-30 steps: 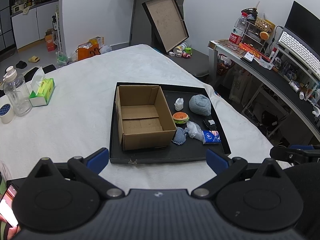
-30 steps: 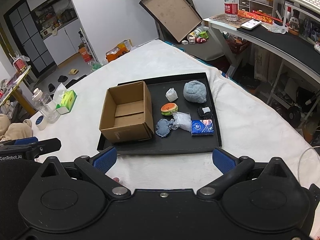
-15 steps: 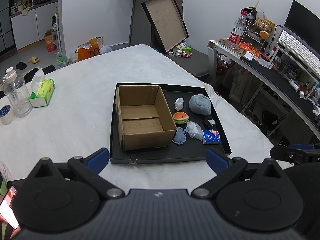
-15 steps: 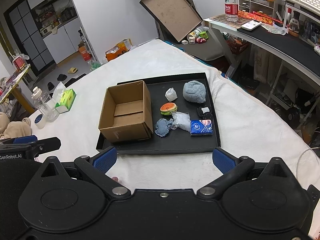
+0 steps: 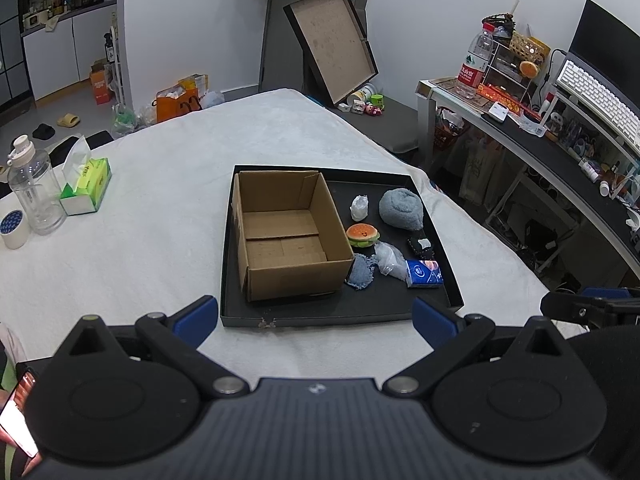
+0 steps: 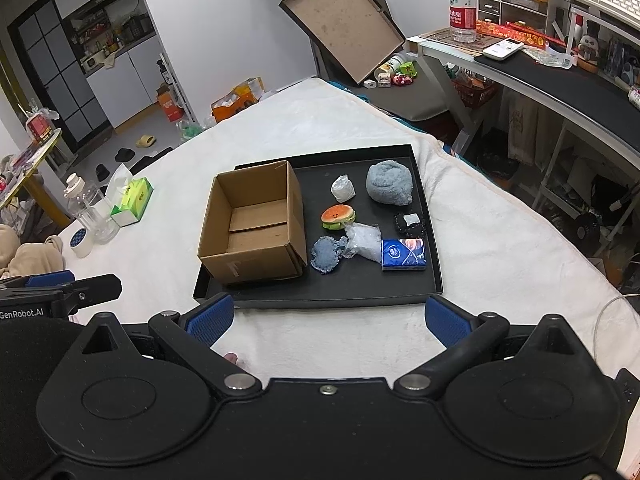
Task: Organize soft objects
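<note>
Right gripper [image 6: 326, 318] crept fwd slightly; both grippers' jaws apart. Box [image 5: 286, 232] empty, long axis 12–6; tray [image 5: 448, 280] holds softs.

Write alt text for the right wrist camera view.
An open cardboard box sits in a black tray on a white-covered table, beside a plush burger, grey towel ball and blue tissue pack. The right gripper hovers short of the tray, jaws wide.

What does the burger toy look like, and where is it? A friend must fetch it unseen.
Find the black tray on the white bed. Right of its cardboard box lies the burger toy, the only orange and green thing there.
</note>
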The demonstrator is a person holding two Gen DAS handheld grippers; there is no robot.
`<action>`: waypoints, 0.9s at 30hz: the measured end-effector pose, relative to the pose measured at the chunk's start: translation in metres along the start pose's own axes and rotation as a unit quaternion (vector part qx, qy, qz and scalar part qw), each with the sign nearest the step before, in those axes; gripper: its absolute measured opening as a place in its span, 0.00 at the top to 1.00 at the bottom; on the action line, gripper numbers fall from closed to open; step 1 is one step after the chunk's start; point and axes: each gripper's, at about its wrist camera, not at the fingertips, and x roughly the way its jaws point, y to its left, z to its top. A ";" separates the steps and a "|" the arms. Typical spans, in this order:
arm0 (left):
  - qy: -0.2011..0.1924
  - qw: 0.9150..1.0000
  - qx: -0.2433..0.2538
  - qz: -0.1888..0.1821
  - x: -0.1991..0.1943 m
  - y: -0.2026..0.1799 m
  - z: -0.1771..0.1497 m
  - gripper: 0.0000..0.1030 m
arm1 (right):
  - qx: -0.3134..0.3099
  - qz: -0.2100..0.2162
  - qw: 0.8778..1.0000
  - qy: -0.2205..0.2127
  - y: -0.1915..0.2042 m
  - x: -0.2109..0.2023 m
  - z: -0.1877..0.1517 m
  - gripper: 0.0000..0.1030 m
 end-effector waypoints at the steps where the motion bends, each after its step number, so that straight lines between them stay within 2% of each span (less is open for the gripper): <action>1: 0.000 1.000 0.000 0.000 0.000 0.000 0.000 0.01 | 0.000 0.000 1.000 0.000 0.000 0.000 0.000 0.00; 12: -0.003 1.000 0.005 0.003 0.003 -0.002 0.000 0.01 | 0.003 0.005 1.000 0.001 0.000 0.000 0.000 0.00; 21: 0.000 1.000 0.021 -0.015 0.013 0.000 0.002 0.01 | 0.003 0.017 1.000 0.001 -0.006 0.006 0.002 0.00; 27: -0.004 1.000 0.022 -0.020 0.023 0.004 0.010 0.01 | -0.008 0.016 1.000 -0.019 -0.010 0.008 0.006 0.00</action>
